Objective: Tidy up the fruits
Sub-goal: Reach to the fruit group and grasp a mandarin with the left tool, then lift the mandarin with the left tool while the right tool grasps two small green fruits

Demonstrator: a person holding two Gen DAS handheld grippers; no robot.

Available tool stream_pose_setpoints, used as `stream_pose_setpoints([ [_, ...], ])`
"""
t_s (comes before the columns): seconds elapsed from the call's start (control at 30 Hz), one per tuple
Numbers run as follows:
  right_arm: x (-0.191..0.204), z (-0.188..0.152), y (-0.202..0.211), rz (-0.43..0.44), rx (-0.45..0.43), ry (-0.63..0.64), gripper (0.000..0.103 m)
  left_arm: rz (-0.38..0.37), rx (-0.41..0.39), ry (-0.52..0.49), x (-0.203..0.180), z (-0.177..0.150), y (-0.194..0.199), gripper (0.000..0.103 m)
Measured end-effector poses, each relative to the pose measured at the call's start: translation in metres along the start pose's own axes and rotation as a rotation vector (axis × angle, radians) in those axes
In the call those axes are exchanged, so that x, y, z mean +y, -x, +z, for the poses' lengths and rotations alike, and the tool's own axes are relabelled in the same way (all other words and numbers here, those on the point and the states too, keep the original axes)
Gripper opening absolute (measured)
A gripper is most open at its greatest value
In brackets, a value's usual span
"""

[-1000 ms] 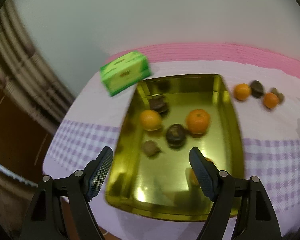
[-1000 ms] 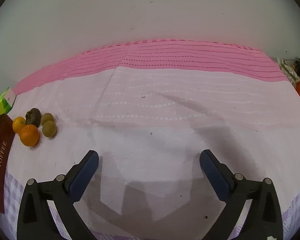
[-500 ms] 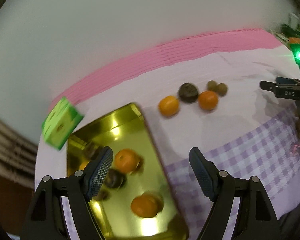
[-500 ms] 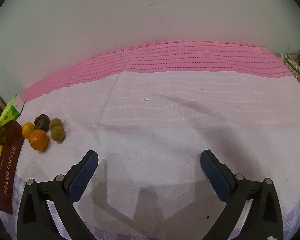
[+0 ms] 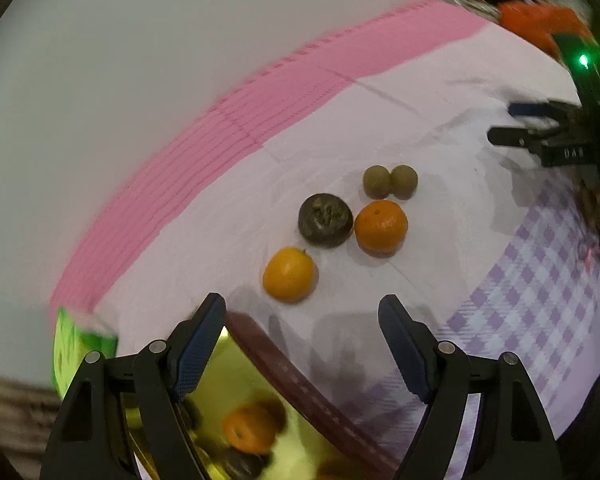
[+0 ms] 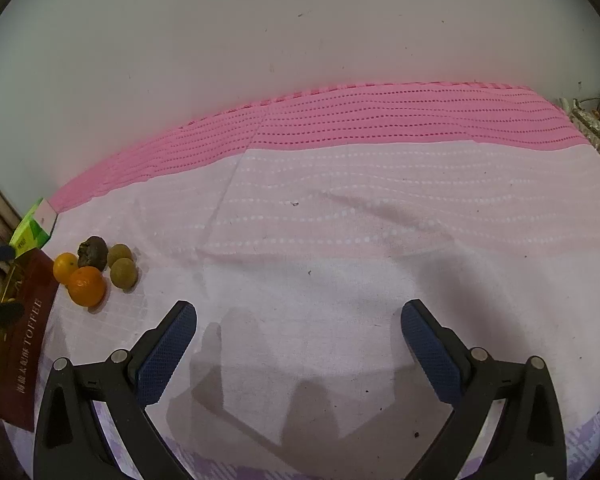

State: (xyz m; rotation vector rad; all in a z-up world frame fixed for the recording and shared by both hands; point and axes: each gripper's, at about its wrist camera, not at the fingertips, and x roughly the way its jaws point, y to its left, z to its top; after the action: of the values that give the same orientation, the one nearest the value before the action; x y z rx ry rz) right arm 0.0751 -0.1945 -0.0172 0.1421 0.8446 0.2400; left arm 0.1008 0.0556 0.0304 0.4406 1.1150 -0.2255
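On the cloth lie two oranges, a dark wrinkled fruit and two small green fruits. My left gripper is open and empty, just short of the nearer orange. The gold tray sits below it with an orange inside. My right gripper is open and empty over bare cloth; the fruit cluster lies far to its left. The right gripper also shows in the left wrist view.
A green box stands left of the tray, by the wall; it also shows in the right wrist view. The tray's dark red side reads TOFFEE. Orange clutter sits at the table's far right end.
My left gripper has swung right from above the tray towards the loose fruits, which now sit closer and centred. The right gripper has shifted only slightly.
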Motion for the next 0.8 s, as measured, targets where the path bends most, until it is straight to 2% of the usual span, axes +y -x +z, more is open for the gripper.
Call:
stream_pose_setpoints([
  [0.1, 0.0, 0.0, 0.001, 0.003, -0.001, -0.002, 0.102, -0.073, 0.041, -0.015, 0.013, 0.009, -0.013, 0.079],
  [0.23, -0.002, -0.001, 0.001, 0.01, -0.004, -0.008, 0.102, -0.135, 0.086, -0.036, 0.024, 0.018, -0.032, 0.077],
  [0.33, -0.002, -0.001, 0.002, 0.013, -0.005, -0.01, 0.102, -0.149, 0.115, -0.044, 0.028, 0.02, -0.047, 0.075],
  [0.4, -0.003, -0.001, 0.002, 0.013, -0.005, -0.011, 0.102, -0.146, 0.129, -0.042, 0.03, 0.021, -0.057, 0.068],
  [0.47, -0.002, -0.001, 0.002, 0.013, -0.005, -0.011, 0.102, -0.178, 0.147, -0.025, 0.031, 0.023, -0.066, 0.049],
  [0.5, -0.002, -0.001, 0.002, 0.013, -0.005, -0.01, 0.102, -0.189, 0.157, -0.018, 0.031, 0.021, -0.07, 0.044],
  [0.53, -0.002, -0.001, 0.002, 0.013, -0.005, -0.01, 0.102, -0.21, 0.145, -0.002, 0.033, 0.02, -0.071, 0.038],
  [0.57, -0.002, -0.001, 0.002, 0.014, -0.006, -0.011, 0.102, -0.217, 0.149, 0.014, 0.034, 0.019, -0.071, 0.038],
  [0.67, -0.003, 0.0, 0.002, 0.016, -0.005, -0.012, 0.102, -0.166, 0.129, 0.072, 0.033, 0.014, -0.064, 0.038],
  [0.8, -0.002, 0.0, 0.001, 0.017, -0.005, -0.012, 0.102, -0.177, 0.015, 0.271, 0.03, 0.002, -0.022, 0.038],
])
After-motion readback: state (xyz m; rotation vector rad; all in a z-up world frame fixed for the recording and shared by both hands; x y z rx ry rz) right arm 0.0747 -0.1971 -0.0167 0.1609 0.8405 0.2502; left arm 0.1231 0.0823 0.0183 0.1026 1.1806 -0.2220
